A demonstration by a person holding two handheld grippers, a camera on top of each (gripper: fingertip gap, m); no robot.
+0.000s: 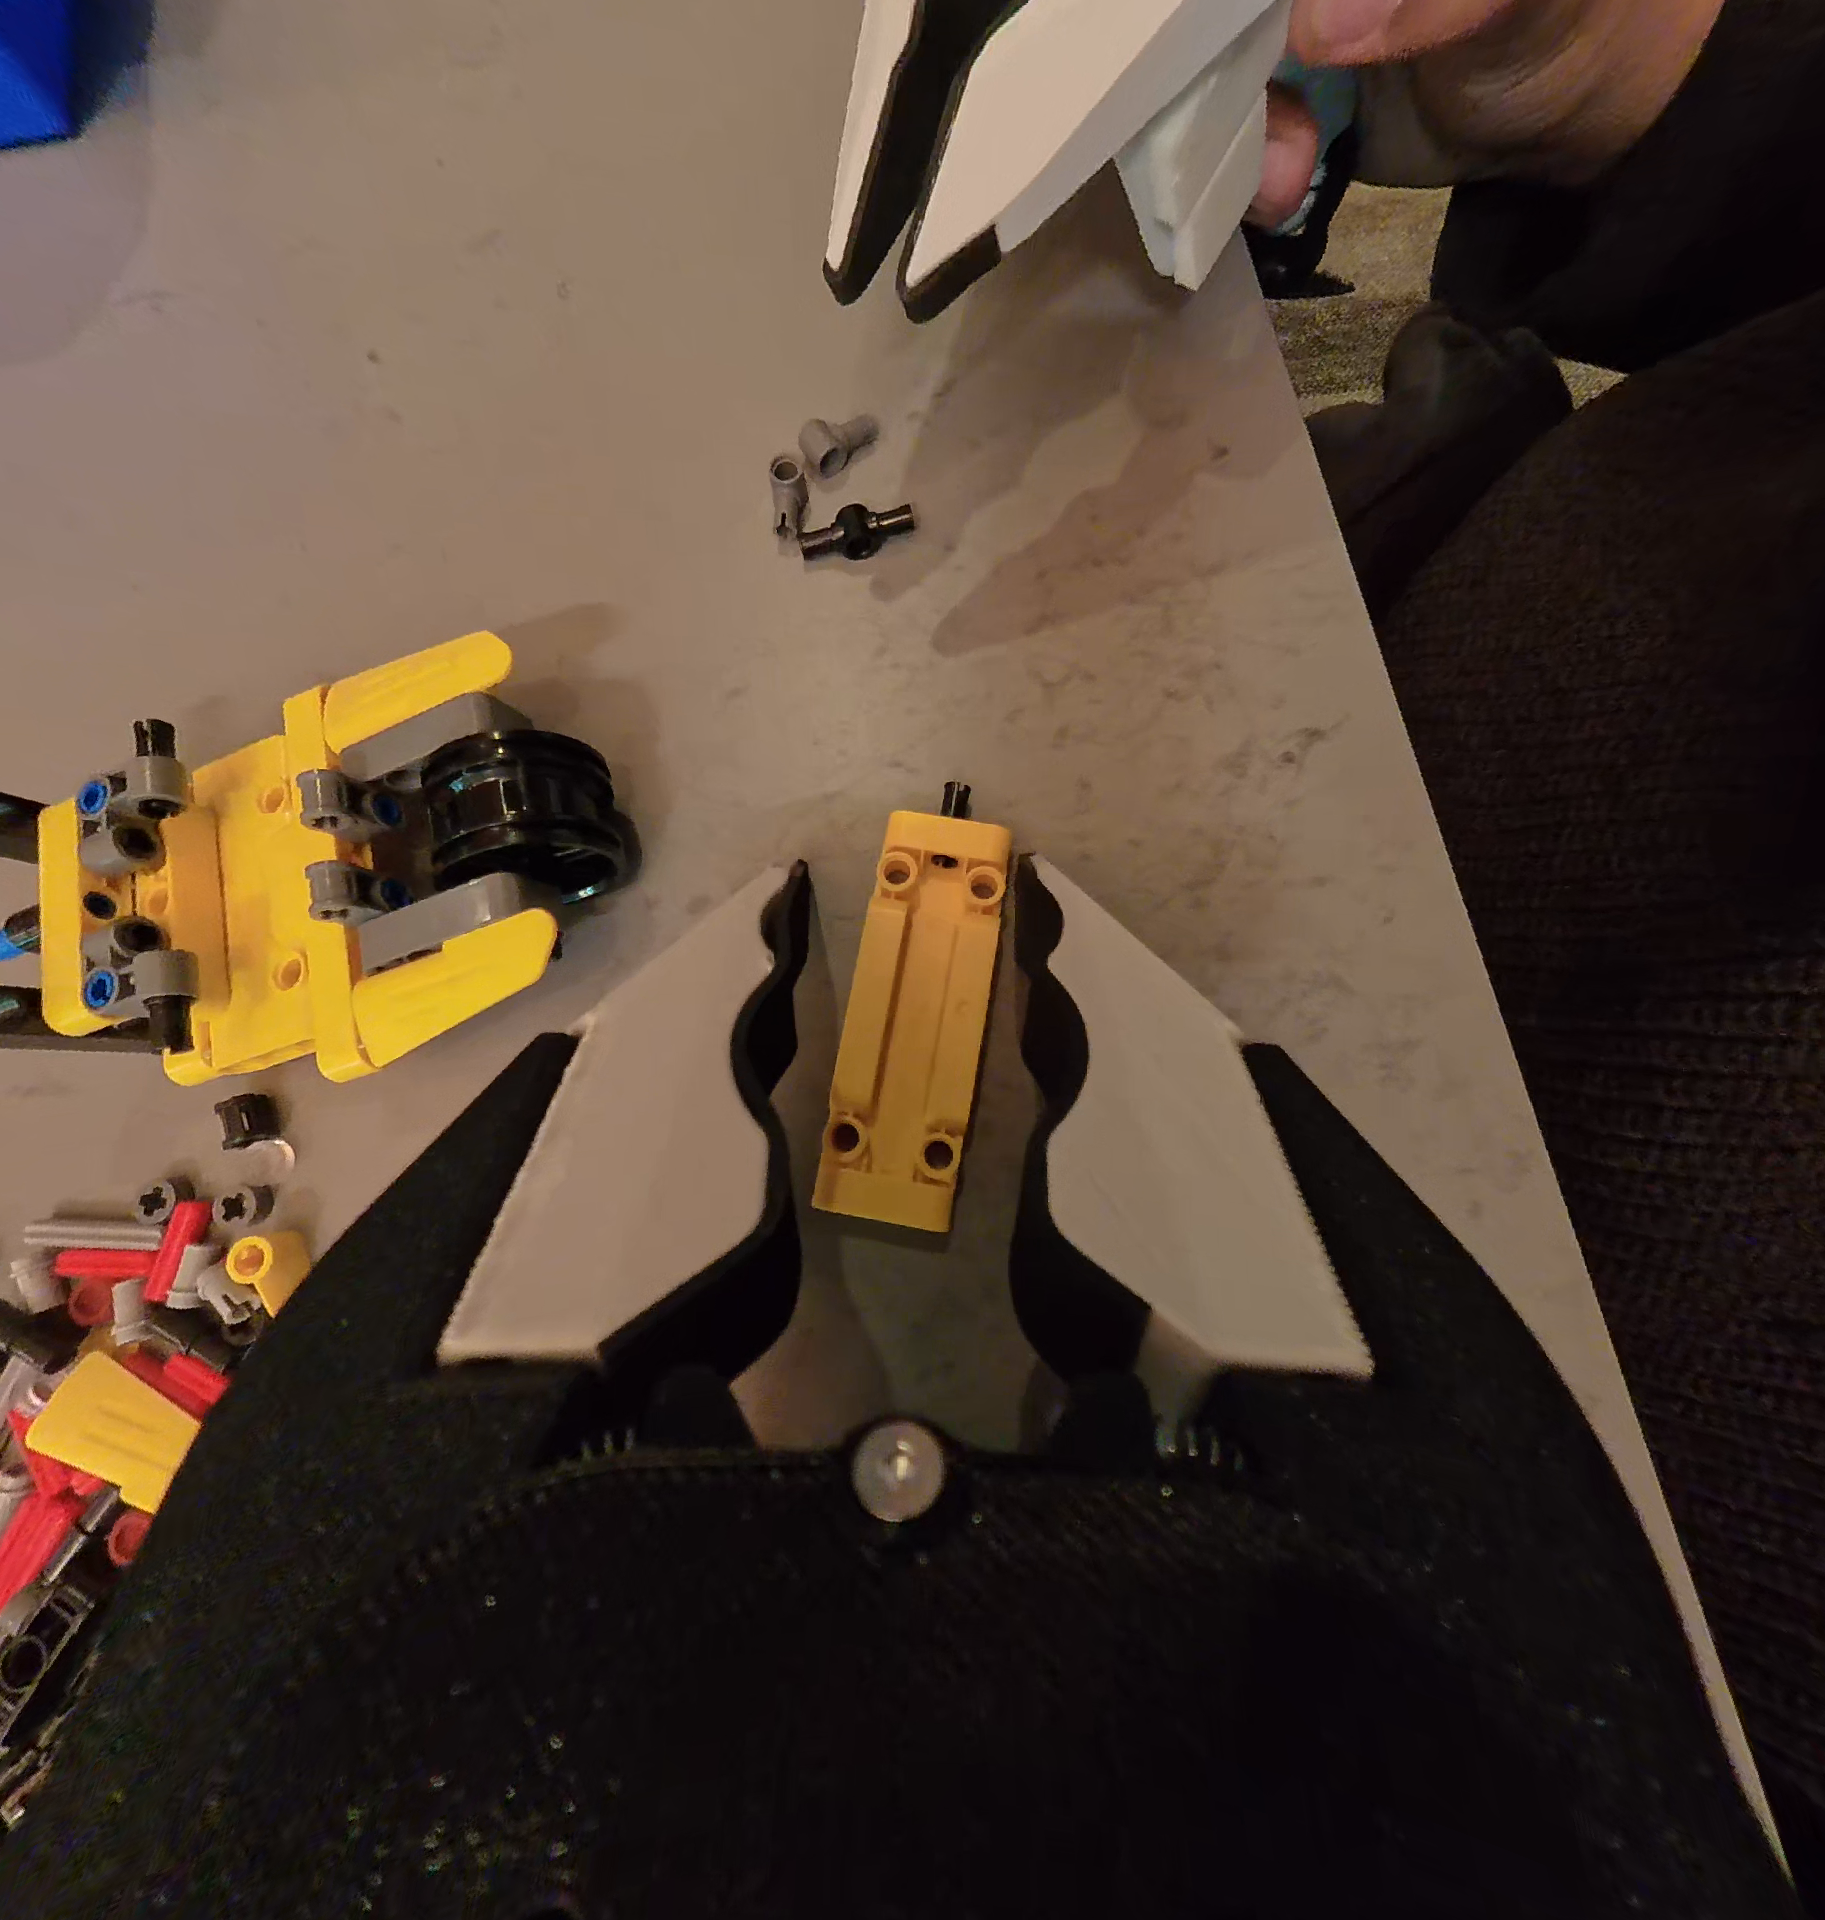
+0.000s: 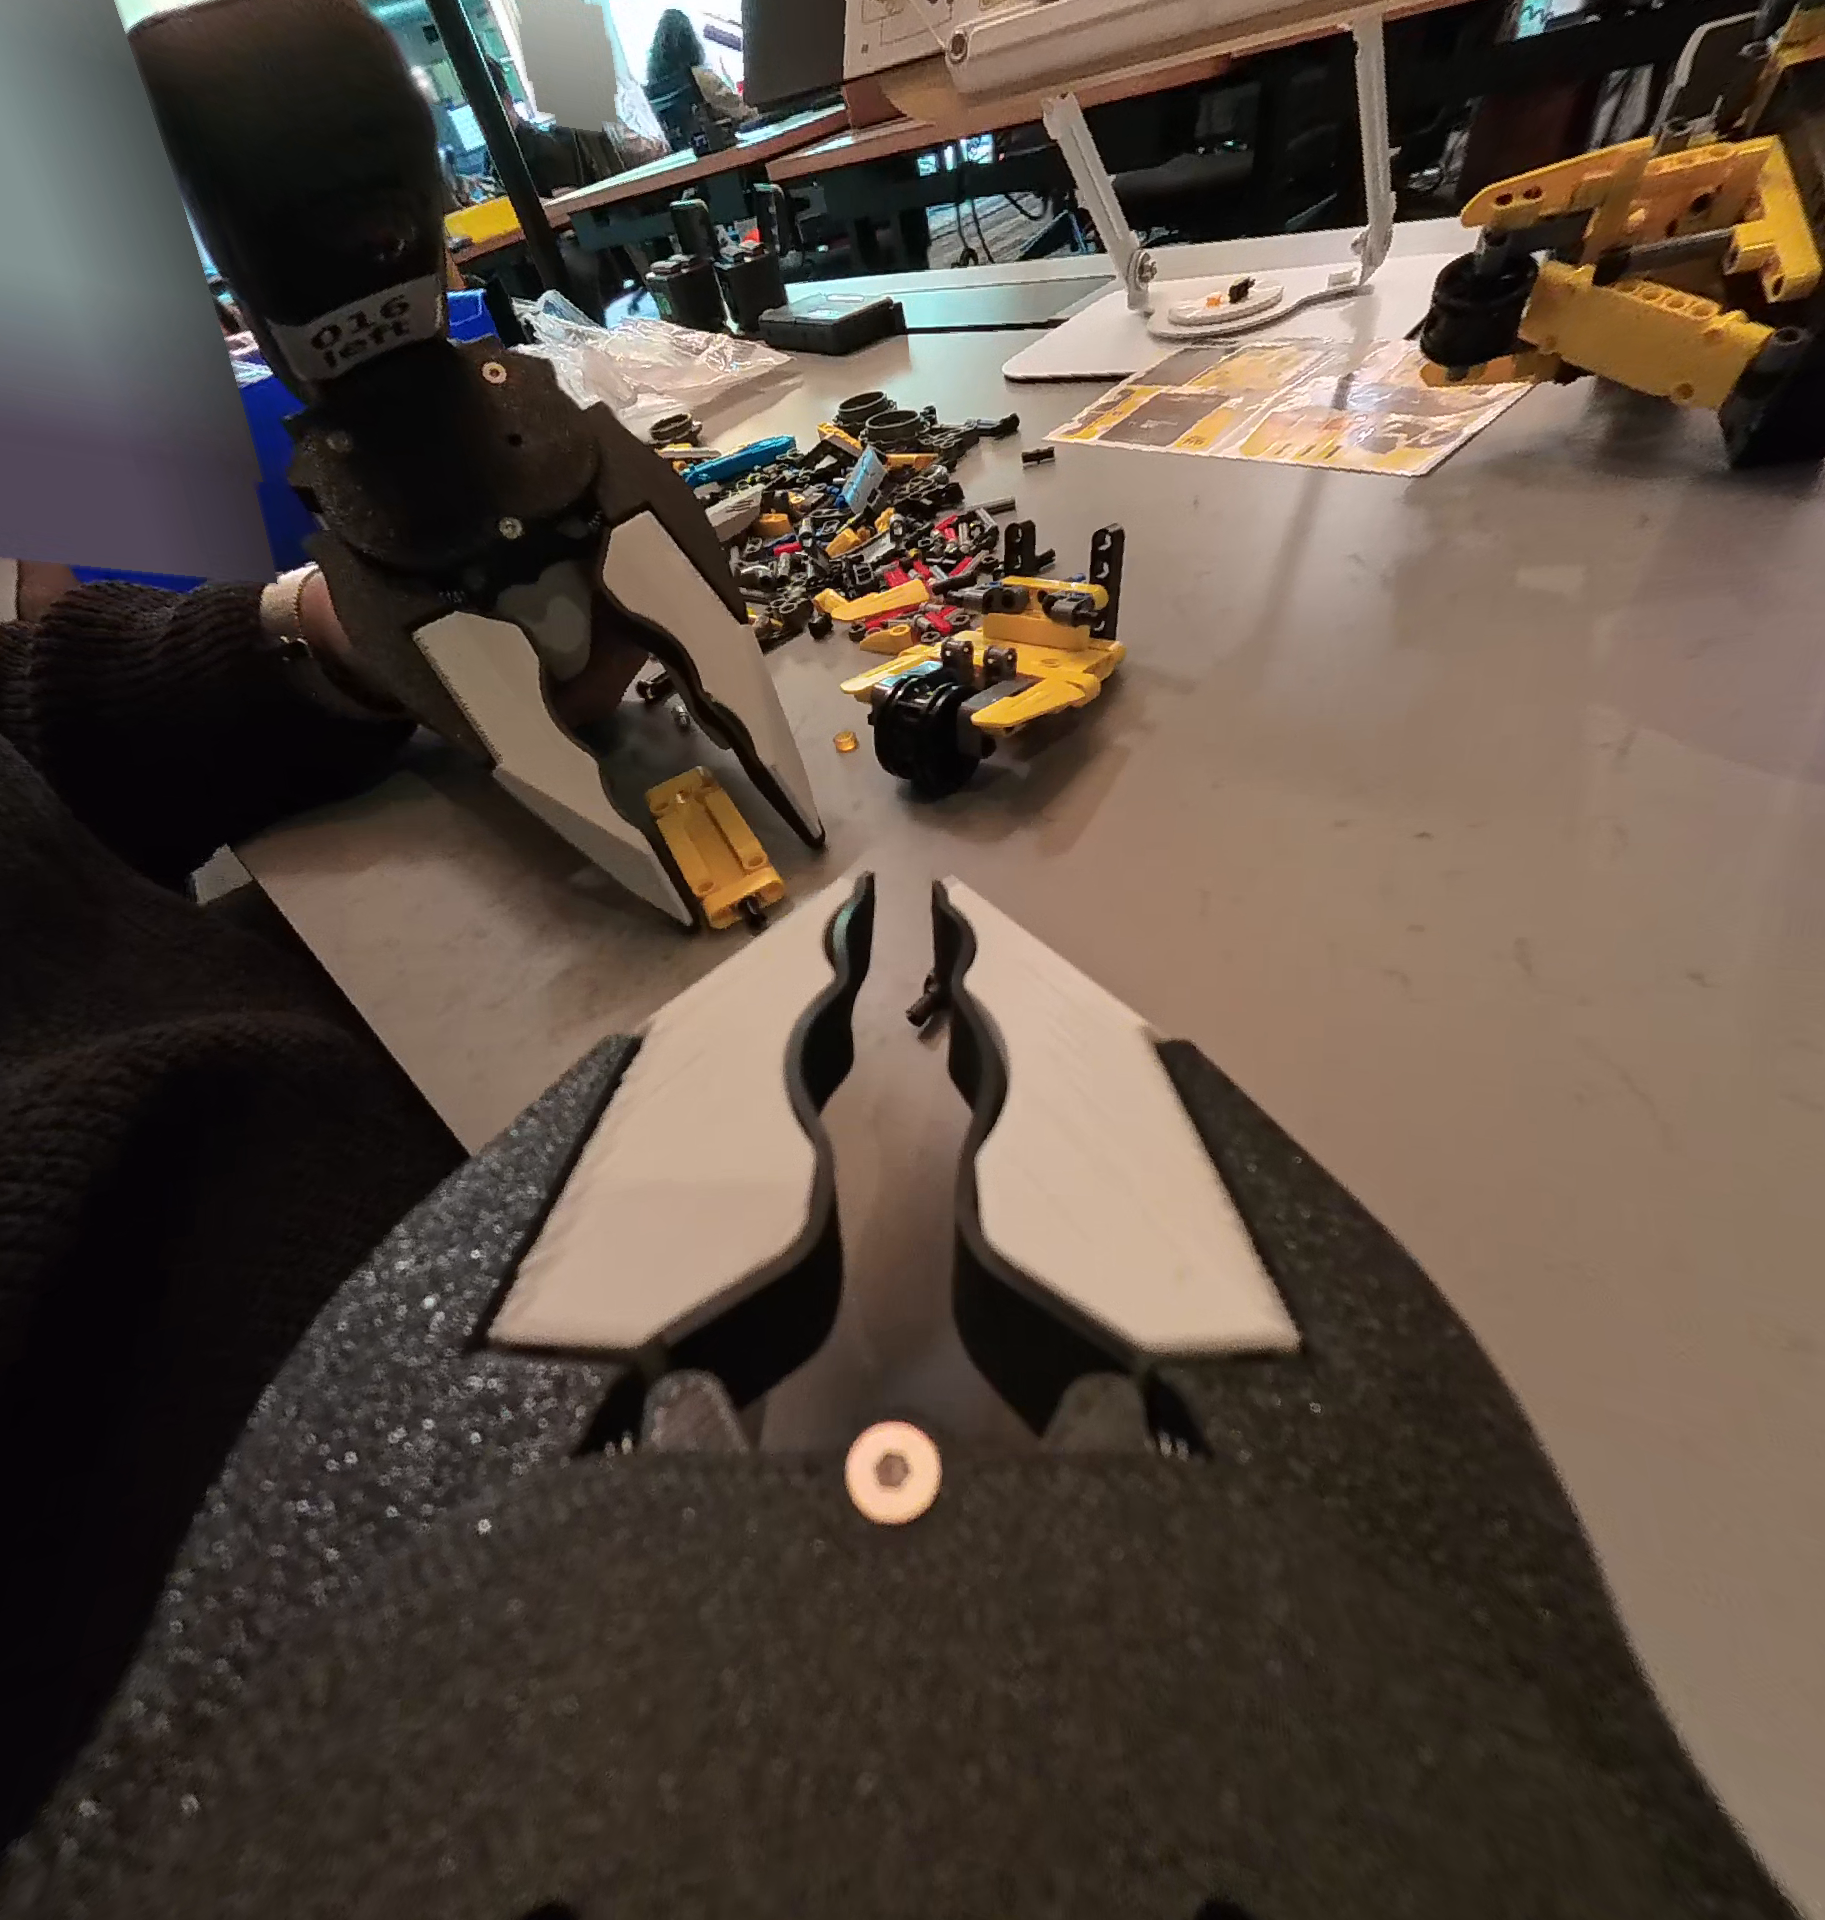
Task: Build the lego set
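Note:
My left gripper is open, low over the grey table. A yellow panel piece with a black pin at its far end lies flat between the fingers. The right finger touches its edge and the left finger stands a little off. The right wrist view shows the same gripper and piece. My right gripper is only narrowly open and holds nothing. It hovers above two small grey connectors and a black pin, which also shows through the gap.
A yellow sub-assembly with a black wheel lies left of the left gripper, beside a pile of loose parts. The table edge runs close on the right. A large yellow model, an instruction sheet and a white stand stand farther back. The tips of one gripper are about 9 centimetres away from the tips of the other. The large yellow model is about 30 centimetres from both grippers' fingertips.

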